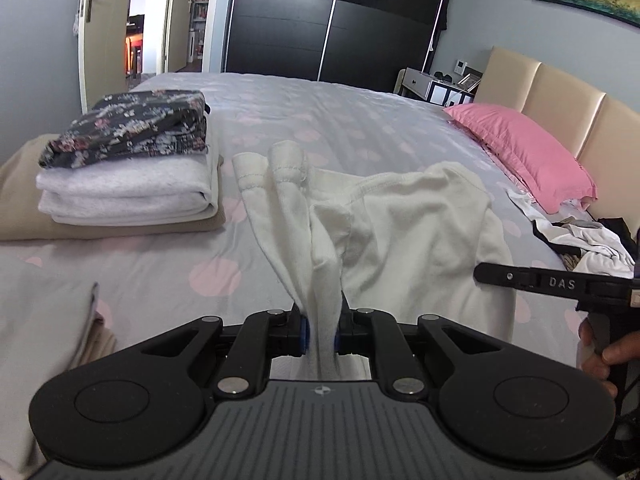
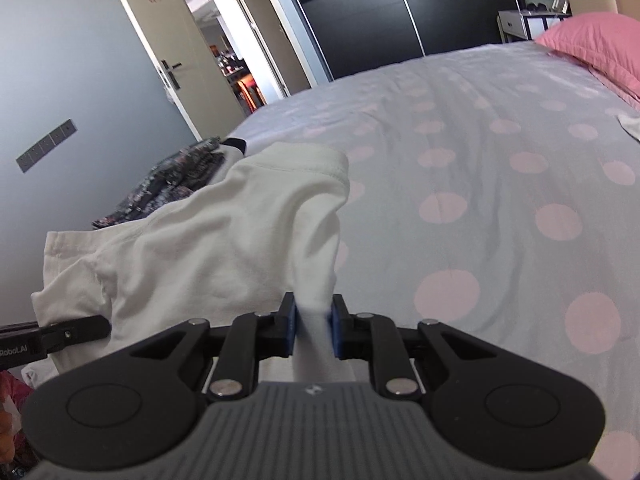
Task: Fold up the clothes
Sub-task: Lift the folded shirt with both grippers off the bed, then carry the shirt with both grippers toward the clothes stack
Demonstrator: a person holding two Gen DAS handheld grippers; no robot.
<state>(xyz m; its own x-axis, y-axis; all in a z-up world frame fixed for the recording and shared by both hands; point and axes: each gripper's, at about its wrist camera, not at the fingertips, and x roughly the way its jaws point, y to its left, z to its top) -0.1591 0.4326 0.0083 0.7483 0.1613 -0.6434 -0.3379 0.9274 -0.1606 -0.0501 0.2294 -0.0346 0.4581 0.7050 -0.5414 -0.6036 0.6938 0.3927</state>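
A white garment [image 1: 400, 224] is held up over the grey bedspread with pink dots [image 1: 304, 120]. My left gripper [image 1: 321, 334] is shut on a bunched part of it, with a hemmed edge sticking up ahead. In the right wrist view the same white garment [image 2: 208, 240] drapes to the left, and my right gripper [image 2: 314, 326] is shut on a fold of it. The other gripper's black finger shows at the edge of each view: the right gripper [image 1: 520, 280] with a person's hand [image 1: 600, 352] on its handle, and the left gripper [image 2: 72, 330].
A stack of folded clothes [image 1: 128, 168], floral piece on top, sits at the bed's left. More folded fabric [image 1: 44, 320] lies near left. A pink pillow [image 1: 524, 152] and loose unfolded clothes [image 1: 584, 240] lie by the headboard. A black wardrobe [image 1: 332, 20] stands behind the bed.
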